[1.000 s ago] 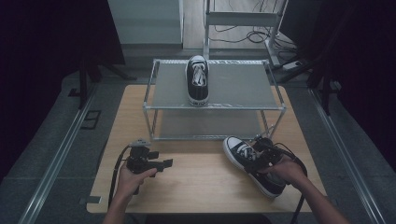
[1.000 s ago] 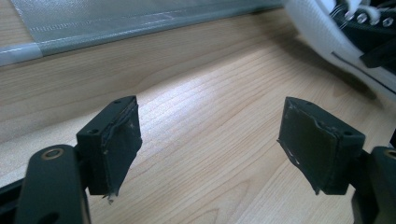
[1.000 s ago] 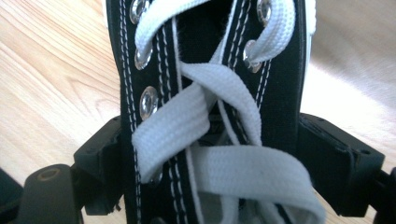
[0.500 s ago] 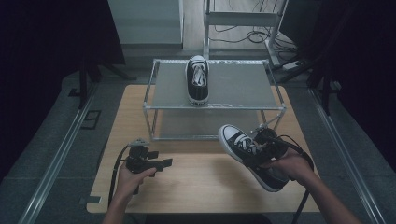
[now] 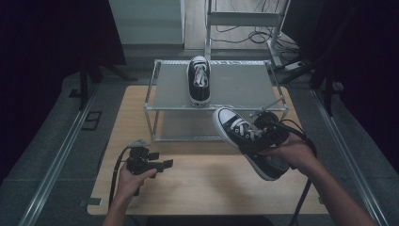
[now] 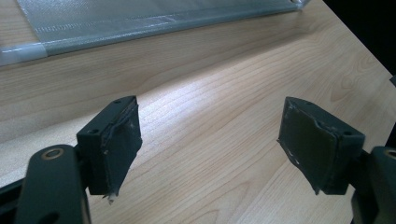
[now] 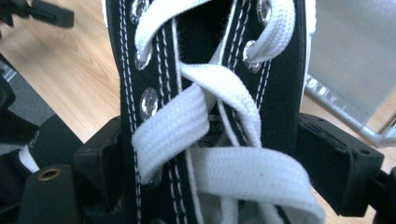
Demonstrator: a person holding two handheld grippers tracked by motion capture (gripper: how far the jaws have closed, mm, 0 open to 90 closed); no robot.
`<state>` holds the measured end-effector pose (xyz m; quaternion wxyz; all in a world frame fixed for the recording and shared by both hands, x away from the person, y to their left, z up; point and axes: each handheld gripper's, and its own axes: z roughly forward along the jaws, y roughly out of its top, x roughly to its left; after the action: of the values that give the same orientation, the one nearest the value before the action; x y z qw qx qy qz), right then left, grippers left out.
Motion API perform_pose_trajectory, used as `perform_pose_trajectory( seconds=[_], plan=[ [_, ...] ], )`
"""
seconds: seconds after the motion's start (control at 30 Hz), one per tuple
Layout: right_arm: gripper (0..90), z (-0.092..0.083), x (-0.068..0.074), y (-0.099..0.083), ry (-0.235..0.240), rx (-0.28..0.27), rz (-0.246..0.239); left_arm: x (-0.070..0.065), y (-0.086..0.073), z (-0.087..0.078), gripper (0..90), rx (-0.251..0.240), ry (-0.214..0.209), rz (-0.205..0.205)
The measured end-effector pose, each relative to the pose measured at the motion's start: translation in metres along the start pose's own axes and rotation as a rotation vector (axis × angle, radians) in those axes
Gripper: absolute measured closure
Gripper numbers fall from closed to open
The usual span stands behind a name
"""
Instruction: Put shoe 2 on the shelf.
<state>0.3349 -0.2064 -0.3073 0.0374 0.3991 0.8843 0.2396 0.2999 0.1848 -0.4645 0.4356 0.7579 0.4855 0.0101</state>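
Just in front of the rack (image 5: pixel 216 106), right gripper (image 5: pixel 263 141) fingers clamped across laced sneaker (image 5: pixel 244 141), left gripper (image 5: pixel 150 165) part-open, empty; toe may clip rack rail, twisting loose.

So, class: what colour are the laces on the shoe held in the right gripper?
White laces against the black shoe; clearest in the right gripper view.

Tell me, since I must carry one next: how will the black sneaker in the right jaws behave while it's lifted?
The sneaker likely flexes: the right gripper pinches soft laced canvas, not sole. Its toe sticks out, tilted, so it may sag or swing. The loose white laces could slip, though the pads probably grip the cloth well.
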Motion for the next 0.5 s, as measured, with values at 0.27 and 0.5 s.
perform_pose_trajectory(
  seconds=[0.27,0.5],
  plan=[
    [16.5,-0.008,-0.005,0.017,0.001,-0.031,0.022,0.002,0.0,-0.001,20.9,-0.008,0.001,-0.008],
    [16.5,-0.013,-0.006,0.026,0.008,-0.045,0.035,0.003,0.0,-0.001,20.9,-0.007,0.001,-0.01]
  ],
)
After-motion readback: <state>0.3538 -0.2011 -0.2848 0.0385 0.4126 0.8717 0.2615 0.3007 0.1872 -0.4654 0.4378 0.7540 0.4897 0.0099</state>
